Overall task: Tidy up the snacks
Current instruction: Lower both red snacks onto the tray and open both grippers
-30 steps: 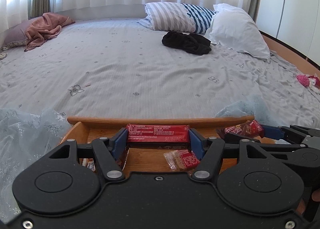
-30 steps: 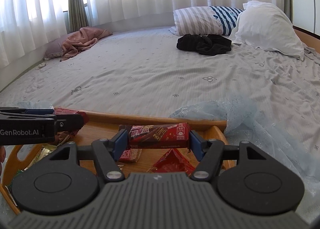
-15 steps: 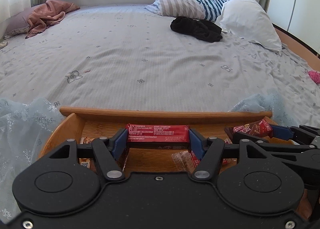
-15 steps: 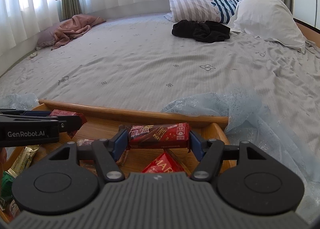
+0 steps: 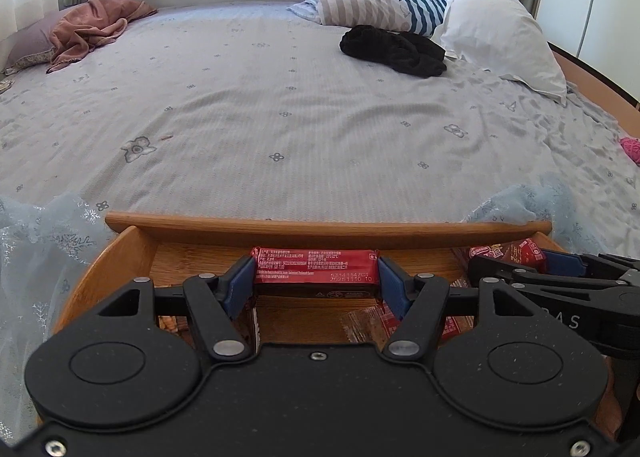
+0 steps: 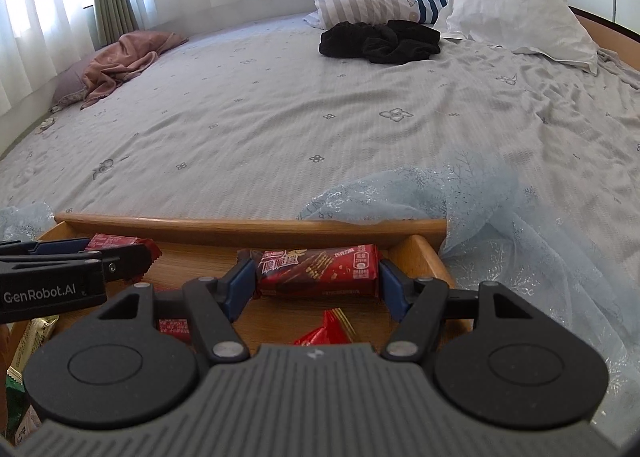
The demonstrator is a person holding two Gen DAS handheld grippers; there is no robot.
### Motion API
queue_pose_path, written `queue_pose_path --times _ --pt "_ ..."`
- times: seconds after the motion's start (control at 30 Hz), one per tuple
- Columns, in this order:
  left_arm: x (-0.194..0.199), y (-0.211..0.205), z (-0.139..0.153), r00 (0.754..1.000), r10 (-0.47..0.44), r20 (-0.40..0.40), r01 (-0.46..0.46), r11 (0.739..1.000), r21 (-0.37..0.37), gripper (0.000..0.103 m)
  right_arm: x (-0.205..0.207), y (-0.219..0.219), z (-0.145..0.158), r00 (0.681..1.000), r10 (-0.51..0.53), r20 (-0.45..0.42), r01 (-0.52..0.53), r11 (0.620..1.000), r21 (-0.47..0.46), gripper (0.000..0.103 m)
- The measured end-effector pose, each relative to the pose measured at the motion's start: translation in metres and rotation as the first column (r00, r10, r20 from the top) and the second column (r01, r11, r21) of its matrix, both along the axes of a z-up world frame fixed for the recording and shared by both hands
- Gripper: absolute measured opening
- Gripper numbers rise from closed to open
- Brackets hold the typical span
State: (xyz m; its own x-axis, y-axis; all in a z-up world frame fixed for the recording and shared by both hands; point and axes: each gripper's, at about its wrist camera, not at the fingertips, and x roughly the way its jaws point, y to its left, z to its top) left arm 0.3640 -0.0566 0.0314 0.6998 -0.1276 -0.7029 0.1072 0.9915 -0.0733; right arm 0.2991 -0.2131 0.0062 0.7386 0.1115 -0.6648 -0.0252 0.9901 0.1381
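Note:
A wooden tray (image 5: 320, 227) (image 6: 248, 226) lies on the bed's near edge with loose snack packets inside. My left gripper (image 5: 316, 277) is shut on a red snack bar (image 5: 316, 269) shown with its printed back up, held crosswise over the tray's left part. My right gripper (image 6: 316, 277) is shut on a red wafer bar (image 6: 320, 269) over the tray's right part. Each gripper shows in the other's view: the right one (image 5: 516, 261) at the right edge with its bar, the left one (image 6: 120, 253) at the left edge.
Small red packets (image 5: 380, 323) (image 6: 328, 331) lie on the tray floor, green and beige packets (image 6: 28, 337) at its left end. Pale blue sheer fabric (image 6: 500, 217) bunches around the tray. The grey bedsheet (image 5: 280, 97) carries pillows (image 5: 496, 33), black clothing (image 5: 392, 49) and a pink cloth (image 5: 96, 25).
Both grippers have sunk and tipped down over the tray, bars still held. The tray's far rim sits higher in both views and more of the tray floor shows.

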Motion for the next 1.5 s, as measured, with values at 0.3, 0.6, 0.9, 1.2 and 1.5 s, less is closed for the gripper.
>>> queue_pose_path --times 0.3,0.6,0.9,1.2,1.5 --pt "0.006 -0.006 -0.010 1.000 -0.005 -0.013 0.006 1.000 0.019 0.064 -0.001 0.004 -0.002 1.000 -0.002 0.008 0.002 1.000 -0.012 0.071" --pt "0.004 -0.008 -0.009 1.000 -0.010 -0.011 0.010 1.000 0.026 0.071 -0.004 0.001 -0.001 1.000 -0.005 0.019 0.005 1.000 0.018 0.081" --pt "-0.022 -0.006 0.010 0.999 -0.015 0.034 0.012 0.997 0.079 0.088 -0.029 -0.001 0.020 0.995 -0.004 0.100 0.002 1.000 0.027 0.090" --pt "-0.075 0.007 0.037 0.996 -0.023 0.090 0.013 0.993 0.114 0.100 -0.073 0.007 0.049 0.983 0.007 0.181 -0.010 1.000 0.016 0.100" --pt "-0.127 0.026 0.049 0.993 0.011 0.120 -0.023 0.995 0.100 0.102 -0.120 0.020 0.060 0.974 0.044 0.224 -0.043 0.999 -0.010 0.103"
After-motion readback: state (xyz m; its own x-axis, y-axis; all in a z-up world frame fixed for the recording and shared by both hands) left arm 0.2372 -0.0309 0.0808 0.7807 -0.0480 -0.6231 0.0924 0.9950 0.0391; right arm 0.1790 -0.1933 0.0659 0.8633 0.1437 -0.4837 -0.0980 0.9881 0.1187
